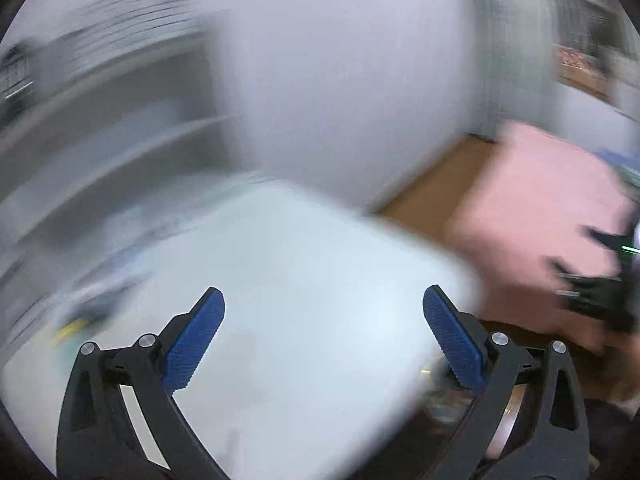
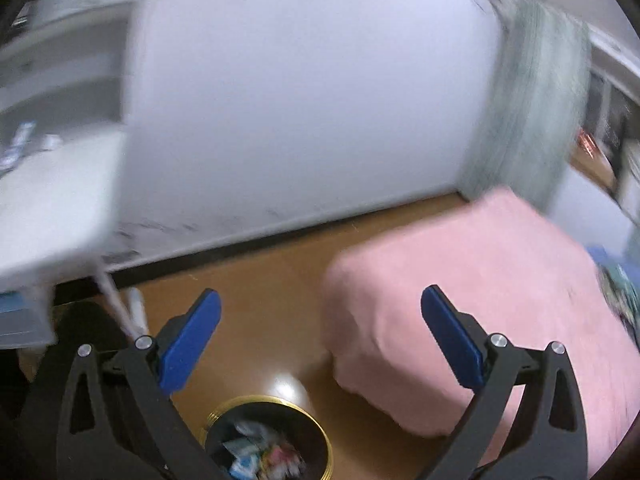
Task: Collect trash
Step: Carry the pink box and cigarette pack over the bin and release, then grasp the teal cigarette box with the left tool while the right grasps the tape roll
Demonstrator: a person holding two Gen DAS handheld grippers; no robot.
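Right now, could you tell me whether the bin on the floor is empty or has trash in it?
It has trash in it: the bin stands upright with its mouth open, and crumpled wrappers lie inside.

**Two wrist views, tilted down at one room corner**

The left wrist view looks down from close above the counter [image 1: 304, 280], toward the wall [image 1: 340, 80]. The right wrist view looks from higher over the floor [image 2: 272, 280], with the bin [image 2: 268, 436] below. Both are blurred and share the wall, floor and bed [image 2: 480, 300].
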